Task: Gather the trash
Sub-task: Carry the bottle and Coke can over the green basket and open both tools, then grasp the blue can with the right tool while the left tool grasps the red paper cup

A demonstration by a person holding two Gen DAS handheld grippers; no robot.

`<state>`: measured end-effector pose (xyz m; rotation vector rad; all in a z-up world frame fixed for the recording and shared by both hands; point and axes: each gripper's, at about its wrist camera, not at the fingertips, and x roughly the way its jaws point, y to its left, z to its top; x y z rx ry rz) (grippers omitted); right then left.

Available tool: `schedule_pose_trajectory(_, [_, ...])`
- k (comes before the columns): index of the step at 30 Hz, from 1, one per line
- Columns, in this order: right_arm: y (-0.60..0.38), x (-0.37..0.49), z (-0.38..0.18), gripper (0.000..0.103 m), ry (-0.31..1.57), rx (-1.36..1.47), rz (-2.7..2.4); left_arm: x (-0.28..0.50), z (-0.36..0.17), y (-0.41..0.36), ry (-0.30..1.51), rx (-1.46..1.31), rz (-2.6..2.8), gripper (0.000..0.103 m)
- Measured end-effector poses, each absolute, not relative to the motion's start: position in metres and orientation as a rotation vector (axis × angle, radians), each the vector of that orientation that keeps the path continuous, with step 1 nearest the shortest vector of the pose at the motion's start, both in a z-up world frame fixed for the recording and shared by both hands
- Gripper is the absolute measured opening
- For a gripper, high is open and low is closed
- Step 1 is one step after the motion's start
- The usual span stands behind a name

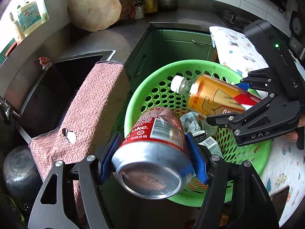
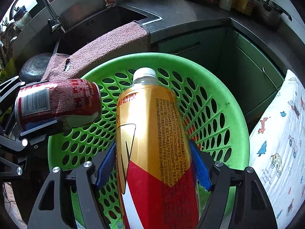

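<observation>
My left gripper is shut on a red Coke can, held on its side over the near rim of a green perforated basket. The can also shows in the right wrist view. My right gripper is shut on a plastic bottle with a gold and red label and white cap, held over the basket. In the left wrist view the bottle and the right gripper hang over the basket's far right. Crumpled paper and wrappers lie inside the basket.
A pink towel hangs over the counter edge beside a steel sink. A round wooden block, jars and a pot stand on the back counter. A patterned white cloth lies right of the basket. Green cabinets are behind.
</observation>
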<state>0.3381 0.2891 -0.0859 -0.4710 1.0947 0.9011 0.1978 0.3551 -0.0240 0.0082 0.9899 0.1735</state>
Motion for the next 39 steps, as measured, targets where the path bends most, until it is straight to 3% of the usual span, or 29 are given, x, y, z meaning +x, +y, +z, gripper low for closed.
schedule_pose_trajectory(3, [0.279, 0.334, -0.074, 0.081, 1.051, -0.464, 0.904, 0.204, -0.029, 0.349, 1.004, 0.013, 0.163, 0.064])
schedule_pose_trajectory(12, [0.206, 0.316, -0.025, 0.081, 0.962, -0.41, 0.867, 0.22, -0.046, 0.331, 1.057, 0.046, 0.154, 0.064])
schedule_pose_trajectory(21, [0.067, 0.28, 0.01, 0.084, 0.917, -0.293, 0.736, 0.229, -0.06, 0.313, 1.092, 0.087, 0.18, 0.065])
schedule_pose_trajectory(24, [0.014, 0.266, 0.018, 0.084, 0.907, -0.264, 0.66, 0.229, -0.062, 0.307, 1.101, 0.096, 0.195, 0.07])
schedule_pose_trajectory(39, [-0.263, 0.242, 0.021, 0.084, 0.959, -0.137, 0.173, 0.224, 0.011, 0.214, 0.953, 0.158, 0.091, 0.08])
